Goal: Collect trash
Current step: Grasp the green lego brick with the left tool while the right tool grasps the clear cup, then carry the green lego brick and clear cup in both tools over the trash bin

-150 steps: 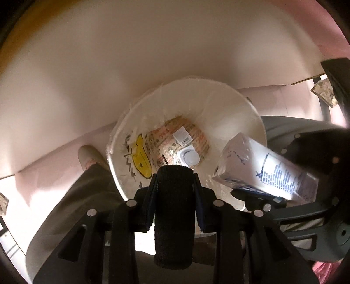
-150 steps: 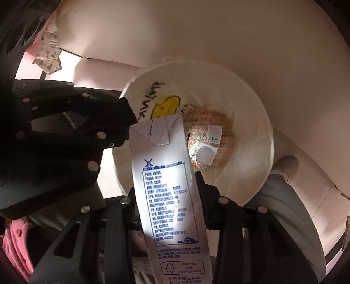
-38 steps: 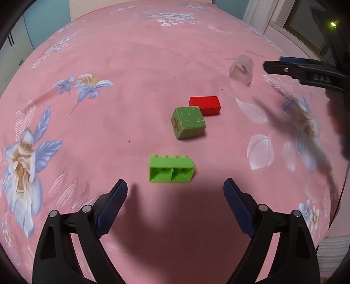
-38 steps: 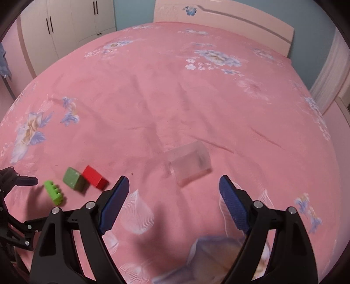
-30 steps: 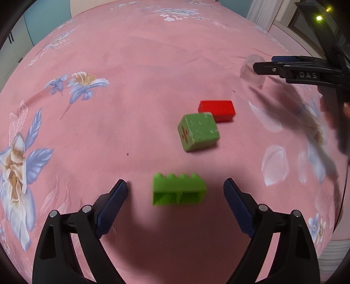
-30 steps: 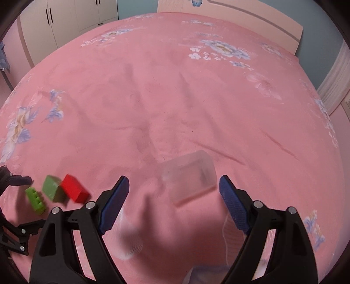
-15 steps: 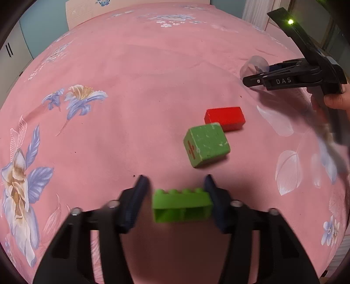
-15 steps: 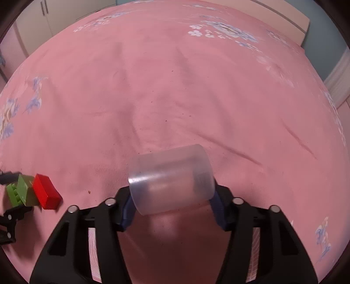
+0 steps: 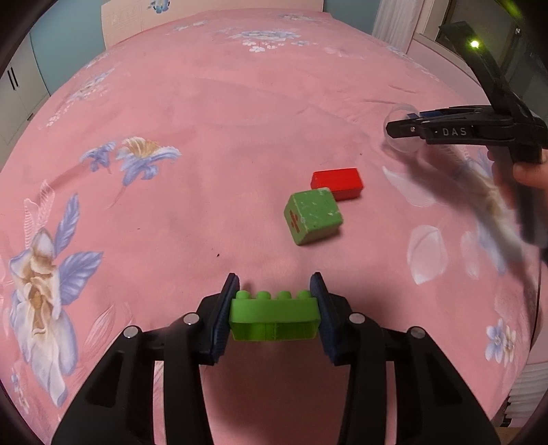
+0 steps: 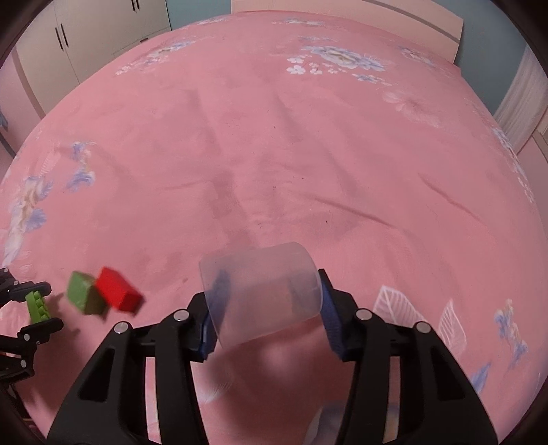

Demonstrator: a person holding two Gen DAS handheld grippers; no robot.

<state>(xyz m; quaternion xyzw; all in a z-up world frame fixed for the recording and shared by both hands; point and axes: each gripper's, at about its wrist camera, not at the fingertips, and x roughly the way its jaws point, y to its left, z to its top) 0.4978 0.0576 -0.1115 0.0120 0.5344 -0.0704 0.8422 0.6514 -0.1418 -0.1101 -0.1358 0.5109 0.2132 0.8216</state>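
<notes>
down at the near edge of the left wrist view, left gripper point(image 9: 274, 309) pinching a bright green studded brick point(image 9: 274, 320), blue pads pressed flat on its two short ends, studs pointing away, smooth moulded plastic, lifted just clear of the pink bedspread point(image 9: 205, 137). just beyond and to the right, a dull green cube point(image 9: 313, 219) with a speckled, worn top and a red mark on its left face, resting touching or nearly touching a glossy red block point(image 9: 337, 179) behind it. wide open cloth to the left and far side, soft and faintly creased, printed with pale blue and white flowers; bed edge curving away at far right near a curtain and a window. at the right of that view, right gripper point(image 9: 404, 128) held by a hand point(image 9: 529, 173), black frame lettered das. from the right wrist view, right gripper point(image 10: 263, 304) closing on a frosted translucent cup point(image 10: 262, 296) lying sideways between the blue pads, rim to the left, thin soft-looking plastic, cylindrical. broad bare bedspread ahead with long shallow wrinkles, headboard point(image 10: 342, 10) at the far edge, pale wardrobe doors point(image 10: 85, 30) far left.
</notes>
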